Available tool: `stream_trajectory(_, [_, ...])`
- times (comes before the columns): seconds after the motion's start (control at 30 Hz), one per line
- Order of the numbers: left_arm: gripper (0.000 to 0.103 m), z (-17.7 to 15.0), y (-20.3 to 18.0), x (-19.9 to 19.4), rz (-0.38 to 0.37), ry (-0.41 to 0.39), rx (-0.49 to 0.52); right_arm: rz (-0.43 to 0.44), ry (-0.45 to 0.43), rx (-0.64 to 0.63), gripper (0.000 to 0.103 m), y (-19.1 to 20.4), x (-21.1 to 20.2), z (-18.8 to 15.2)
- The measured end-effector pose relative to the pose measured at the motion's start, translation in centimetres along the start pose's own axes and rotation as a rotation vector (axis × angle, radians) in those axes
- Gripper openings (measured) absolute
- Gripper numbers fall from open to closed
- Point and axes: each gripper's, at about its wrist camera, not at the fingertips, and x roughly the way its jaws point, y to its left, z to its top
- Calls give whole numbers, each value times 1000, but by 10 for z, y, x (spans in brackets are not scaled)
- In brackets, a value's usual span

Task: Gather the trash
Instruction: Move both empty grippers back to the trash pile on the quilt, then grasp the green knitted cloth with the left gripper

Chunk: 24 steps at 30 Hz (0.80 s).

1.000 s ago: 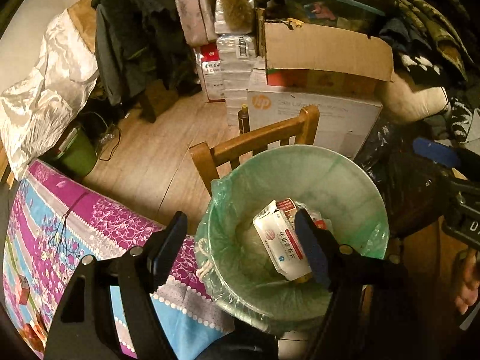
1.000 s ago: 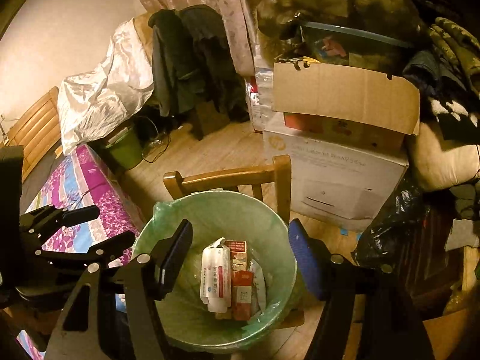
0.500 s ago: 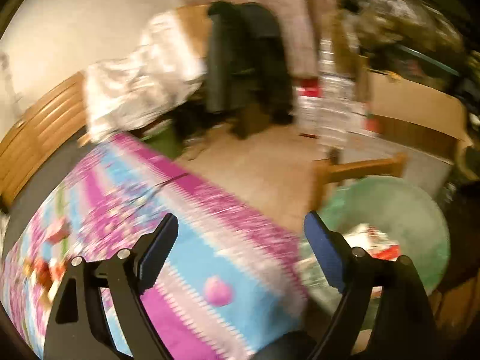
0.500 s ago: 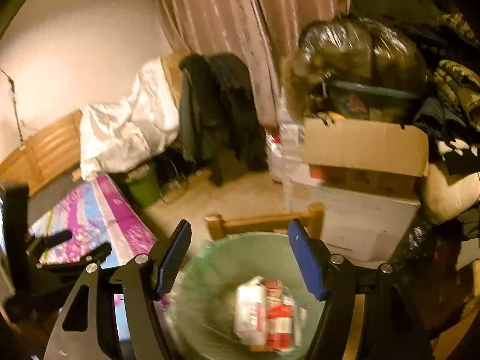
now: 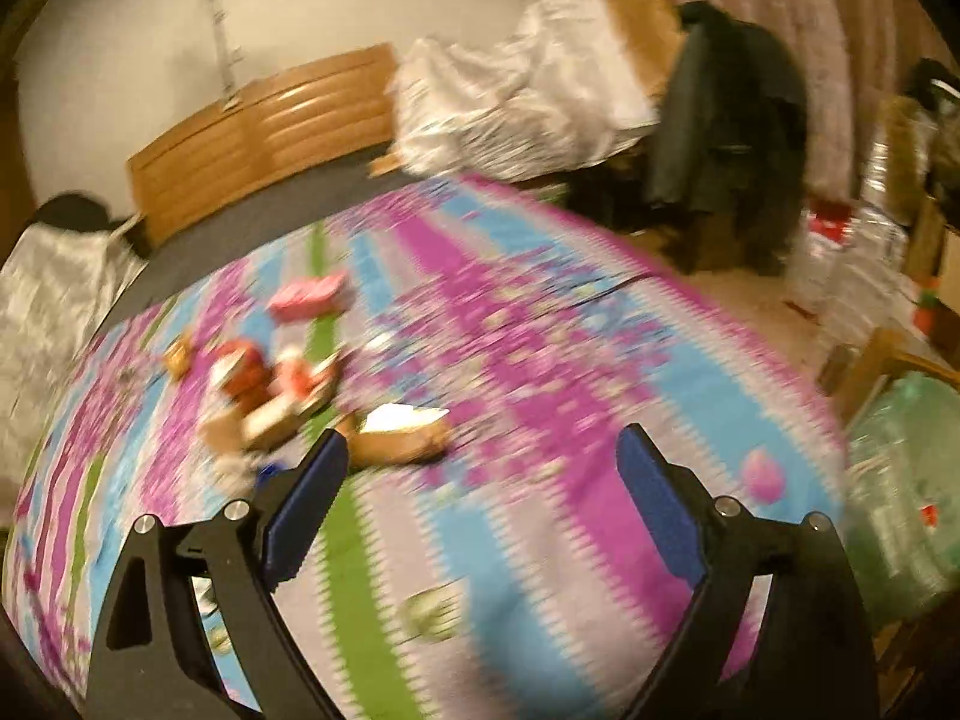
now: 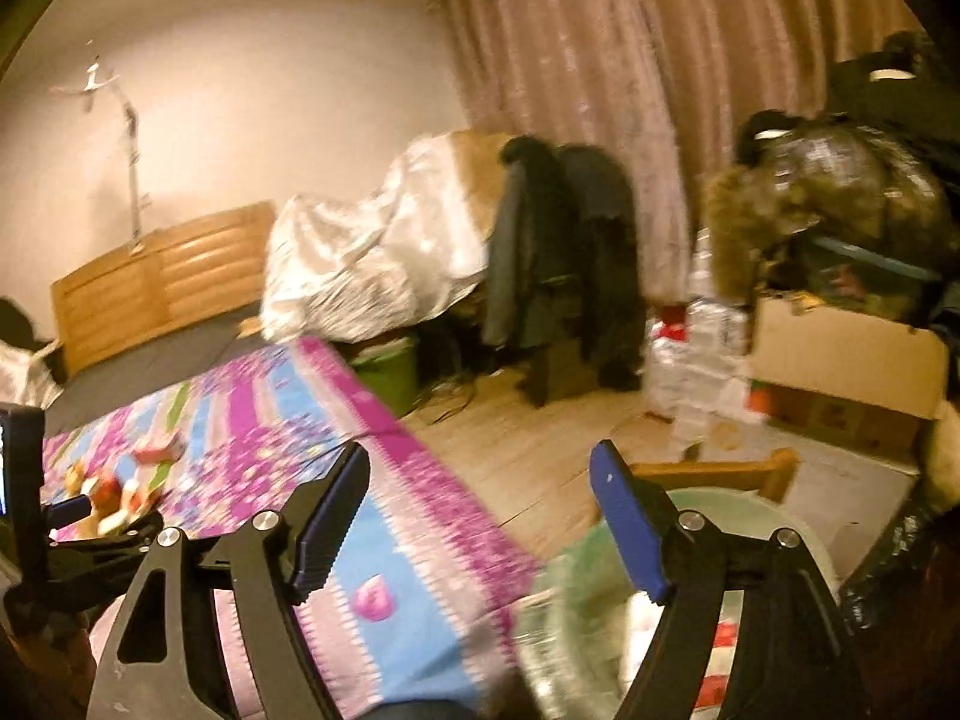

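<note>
Grippers come first, because they are nearest. The left hand-held gripper (image 5: 483, 459), black with blue pads, has its jaws wide apart and holds nothing. They have just been opening more, and only the bed shows between them. The right hand-held gripper (image 6: 480, 477) is the same: spread wide, just been opening, nothing in it. I think both are empty and open so they are ready to pick up more trash.

Under the left one lies the bed cover with pink, blue and green stripes (image 5: 540, 360). It is blurry. The left hand-held gripper points down at it, toward the trash.

At the near right of both views is the round bin with a pale green plastic bag liner (image 6: 750, 516). It stands right beside the bed, in front of a wooden chair back (image 6: 720, 471), so trash has only a short way to go. Some red and white packs seem to lie inside, but it is too blurry to be sure.

A little farther on the bed is the trash, a small pile of red, white and brown wrappers and boxes (image 5: 270, 384). A flat brown and white piece (image 5: 402, 435) lies closest, just past the left pad. A pink pack (image 5: 309, 294) lies behind the pile. They look light and crumpled.

Far back are the wooden headboard (image 5: 264, 132) and a shiny white sheet (image 5: 516, 114).
</note>
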Motion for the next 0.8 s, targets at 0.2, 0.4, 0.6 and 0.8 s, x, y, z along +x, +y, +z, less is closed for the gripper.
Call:
stream_trajectory(0.2, [87, -43, 72, 8, 70, 84, -66, 131, 125, -84, 81, 66, 30, -17])
stream_trajectory(0.4, [78, -74, 147, 15, 70, 131, -139, 364, 284, -203, 81, 151, 72, -41])
stream_trajectory(0.6, [76, -78, 193, 44, -57, 193, -179, 482, 342, -245, 81, 220, 102, -48])
stream_trajectory(0.8, [75, -86, 191, 85, -128, 280, -101, 559, 379, -339, 81, 263, 120, -55])
